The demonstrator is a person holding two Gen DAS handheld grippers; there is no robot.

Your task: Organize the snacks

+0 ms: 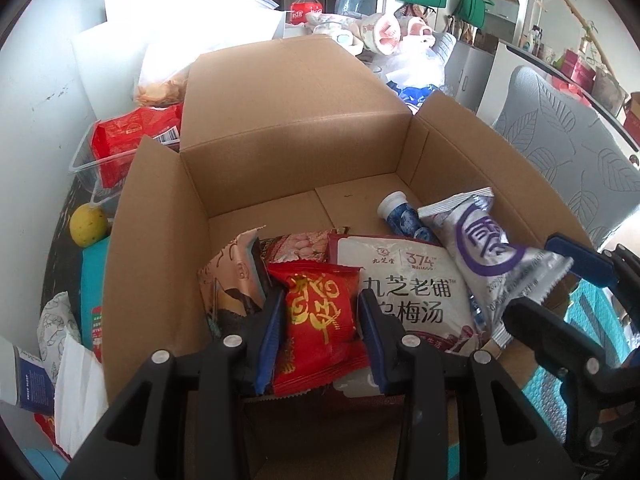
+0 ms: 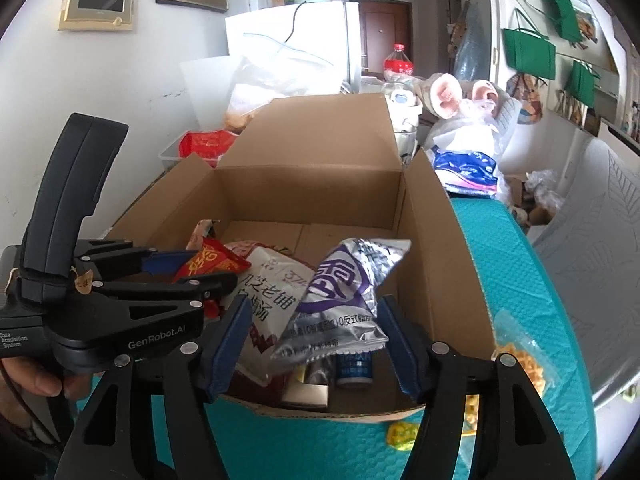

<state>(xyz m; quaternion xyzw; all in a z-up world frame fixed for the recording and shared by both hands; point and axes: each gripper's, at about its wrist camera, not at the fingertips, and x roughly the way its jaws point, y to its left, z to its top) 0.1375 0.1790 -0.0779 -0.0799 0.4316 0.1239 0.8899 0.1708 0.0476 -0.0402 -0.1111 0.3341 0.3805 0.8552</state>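
- While your left gripper (image 1: 320,320) clamps the red packet (image 1: 316,312) over the cardboard box (image 1: 296,120), your right gripper (image 2: 316,344) stands apart around the silver packet (image 2: 340,304).
- Next, judge both placed: release left, withdraw right.

Green tote bags (image 2: 529,53), cola bottle (image 2: 398,61), pink plush slippers (image 2: 460,96), wall intercom panel (image 2: 97,2)

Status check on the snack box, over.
Left tongs shut on red snack packet, low in cardboard box. Right tongs open, silver packet between fingers, resting in box. Nothing blocking.
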